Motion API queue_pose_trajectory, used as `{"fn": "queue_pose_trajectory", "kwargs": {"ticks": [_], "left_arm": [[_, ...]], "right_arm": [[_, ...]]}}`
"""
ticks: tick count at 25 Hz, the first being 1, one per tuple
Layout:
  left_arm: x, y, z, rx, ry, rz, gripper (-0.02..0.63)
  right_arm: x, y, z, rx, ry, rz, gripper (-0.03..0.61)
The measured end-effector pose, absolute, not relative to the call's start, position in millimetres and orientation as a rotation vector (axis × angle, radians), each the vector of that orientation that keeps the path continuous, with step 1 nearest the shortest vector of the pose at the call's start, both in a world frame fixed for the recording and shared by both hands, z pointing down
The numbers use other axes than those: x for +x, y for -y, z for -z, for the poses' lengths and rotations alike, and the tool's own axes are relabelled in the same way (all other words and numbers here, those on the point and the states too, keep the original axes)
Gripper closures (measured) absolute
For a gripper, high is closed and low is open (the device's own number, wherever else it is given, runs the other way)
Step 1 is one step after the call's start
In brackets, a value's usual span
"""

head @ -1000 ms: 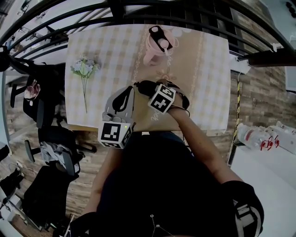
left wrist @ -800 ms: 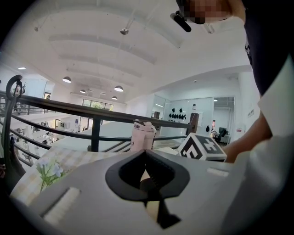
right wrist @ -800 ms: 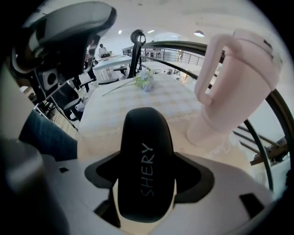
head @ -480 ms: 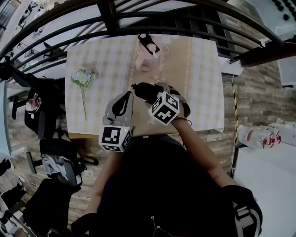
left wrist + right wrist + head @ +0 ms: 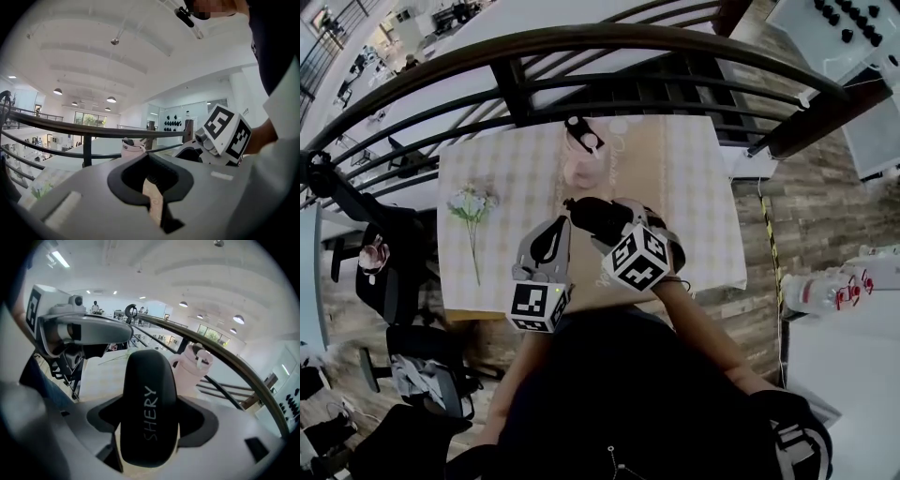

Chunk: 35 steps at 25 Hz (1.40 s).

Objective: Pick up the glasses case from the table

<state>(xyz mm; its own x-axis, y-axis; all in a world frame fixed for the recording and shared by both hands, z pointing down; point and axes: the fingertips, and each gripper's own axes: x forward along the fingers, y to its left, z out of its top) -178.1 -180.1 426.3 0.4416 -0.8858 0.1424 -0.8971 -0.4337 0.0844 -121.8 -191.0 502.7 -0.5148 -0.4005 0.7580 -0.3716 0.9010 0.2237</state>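
Observation:
The black glasses case (image 5: 149, 413), printed SHERY, stands between the jaws of my right gripper (image 5: 150, 446), which is shut on it. From the head view the case (image 5: 596, 214) hangs above the middle of the checked table (image 5: 698, 216), held by the right gripper (image 5: 605, 223). My left gripper (image 5: 555, 225) hovers just to its left over the table's near half. In the left gripper view its jaws (image 5: 152, 190) are shut with nothing between them, and the right gripper's marker cube (image 5: 225, 135) shows to their right.
A pink bottle (image 5: 579, 159) stands at the table's far side, just beyond the case. A bunch of pale flowers (image 5: 472, 206) lies at the table's left. A dark railing (image 5: 581, 42) runs behind the table. Chairs and bags (image 5: 403, 272) crowd the floor at the left.
The right gripper has risen a little toward the head camera with the case still in it. The left gripper stays beside it. The head view has tilted, showing more of the railing.

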Motion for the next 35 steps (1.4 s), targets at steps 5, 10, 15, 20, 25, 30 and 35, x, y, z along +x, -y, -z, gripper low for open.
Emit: {"fn": "queue_pose_trajectory", "kwargs": {"ticks": [5, 10, 15, 20, 25, 30, 35], "left_arm": [[-172.0, 183.6, -405.0, 2.603, 1.579, -0.099, 0.603], [-166.7, 180.4, -387.4, 2.652, 1.588, -0.097, 0.603], [-161.6, 181.5, -361.8, 2.696, 1.606, -0.049, 0.603], [-161.2, 182.0, -337.7, 2.706, 1.647, 0.005, 0.603], [-158.6, 184.8, -320.1, 2.725, 1.686, 0.045, 0.603], [-156.5, 185.9, -316.0, 2.709, 1.721, 0.060, 0.603], [-153.0, 183.3, -305.4, 2.710, 1.776, 0.080, 0.603]], "right_arm": [[-119.1, 197.7, -468.6, 0.652, 2.224, 0.093, 0.229], [-113.0, 202.5, -436.1, 0.763, 2.286, 0.142, 0.230], [-101.5, 206.3, -400.8, 0.890, 2.340, 0.201, 0.230], [-93.5, 207.9, -369.2, 1.002, 2.383, 0.280, 0.230], [-85.2, 208.9, -342.5, 1.105, 2.424, 0.366, 0.230], [-73.5, 210.5, -325.3, 1.223, 2.485, 0.385, 0.230], [-62.4, 210.2, -316.2, 1.297, 2.546, 0.391, 0.232]]}}
